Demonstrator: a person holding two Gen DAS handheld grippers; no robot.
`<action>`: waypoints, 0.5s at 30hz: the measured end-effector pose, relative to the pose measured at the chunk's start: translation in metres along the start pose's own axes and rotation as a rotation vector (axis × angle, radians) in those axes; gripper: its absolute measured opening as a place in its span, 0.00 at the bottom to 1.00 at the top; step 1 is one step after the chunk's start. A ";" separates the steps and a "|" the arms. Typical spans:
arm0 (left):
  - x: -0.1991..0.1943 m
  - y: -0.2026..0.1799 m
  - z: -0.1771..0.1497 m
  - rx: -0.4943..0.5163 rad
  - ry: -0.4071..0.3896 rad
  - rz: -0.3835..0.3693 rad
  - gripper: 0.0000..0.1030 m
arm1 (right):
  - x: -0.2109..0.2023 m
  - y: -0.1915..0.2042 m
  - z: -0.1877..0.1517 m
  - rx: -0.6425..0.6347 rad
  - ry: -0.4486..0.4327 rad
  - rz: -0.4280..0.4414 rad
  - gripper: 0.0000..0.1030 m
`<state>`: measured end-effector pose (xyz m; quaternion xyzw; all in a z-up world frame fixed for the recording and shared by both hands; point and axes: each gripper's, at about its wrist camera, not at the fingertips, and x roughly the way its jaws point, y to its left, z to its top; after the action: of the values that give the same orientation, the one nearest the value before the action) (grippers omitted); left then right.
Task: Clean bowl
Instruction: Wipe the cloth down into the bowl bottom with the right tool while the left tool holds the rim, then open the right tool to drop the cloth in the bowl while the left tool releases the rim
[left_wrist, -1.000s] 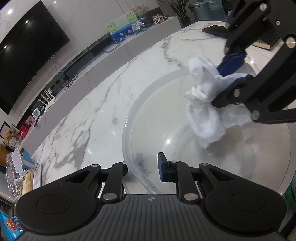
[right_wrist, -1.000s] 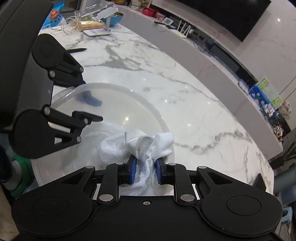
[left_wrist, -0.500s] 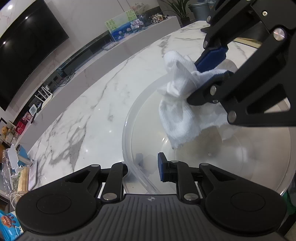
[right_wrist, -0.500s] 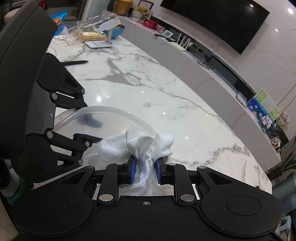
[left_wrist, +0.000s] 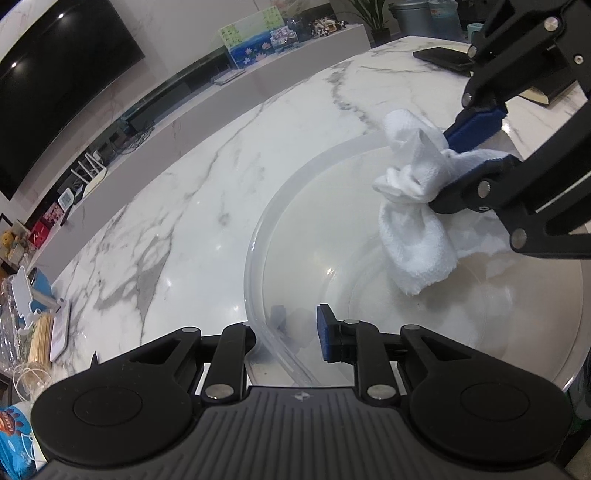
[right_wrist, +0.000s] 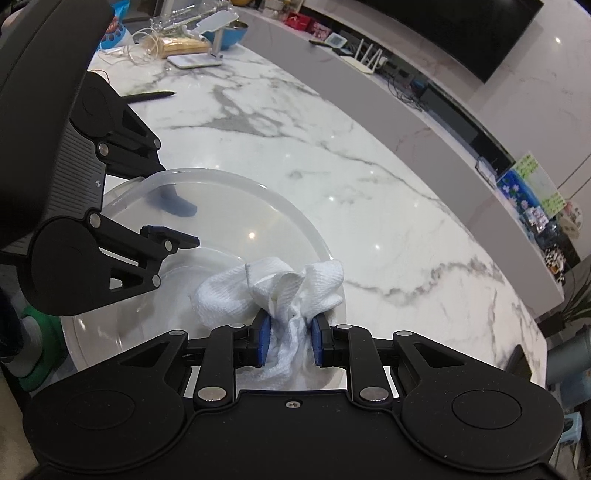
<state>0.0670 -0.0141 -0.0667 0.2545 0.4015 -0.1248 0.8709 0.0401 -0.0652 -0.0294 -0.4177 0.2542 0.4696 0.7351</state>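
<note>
since half a second ago the right gripper has dropped back lower into the bowl, carrying the white cloth down from near the far rim toward the bowl floor; the left gripper has not shifted. right gripper: blue pads pressed together on a bunched fold of the cloth, which bulges out above and to either side of the fingers. in the left wrist view the cloth's free end hangs below the fingers, its lowest corner at or just above the inner bottom of the bowl; contact cannot be told. left gripper: fingers straddle the near rim of the bowl, one blue pad inside the wall and the other finger outside it, seen blurred through the plastic; the wall lies between them, but whether both faces are pressed cannot be told. bowl: large, translucent, round, standing upright on the white marble table, near its front edge. beyond, on the same table: a dark pen and a white phone stand at the left end, a dark flat tablet at the right end. a black television hangs on the far wall.
</note>
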 end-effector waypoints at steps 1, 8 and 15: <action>0.003 0.004 0.000 -0.039 0.022 -0.036 0.22 | 0.000 0.000 0.000 0.004 0.002 0.005 0.18; 0.004 0.032 0.001 -0.262 0.048 -0.183 0.33 | 0.000 0.000 -0.001 0.027 0.007 0.026 0.18; 0.005 0.041 0.000 -0.328 0.066 -0.221 0.38 | 0.000 -0.002 -0.001 0.069 0.014 0.048 0.32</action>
<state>0.0872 0.0202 -0.0562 0.0676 0.4703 -0.1442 0.8680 0.0422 -0.0663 -0.0290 -0.3891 0.2855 0.4749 0.7359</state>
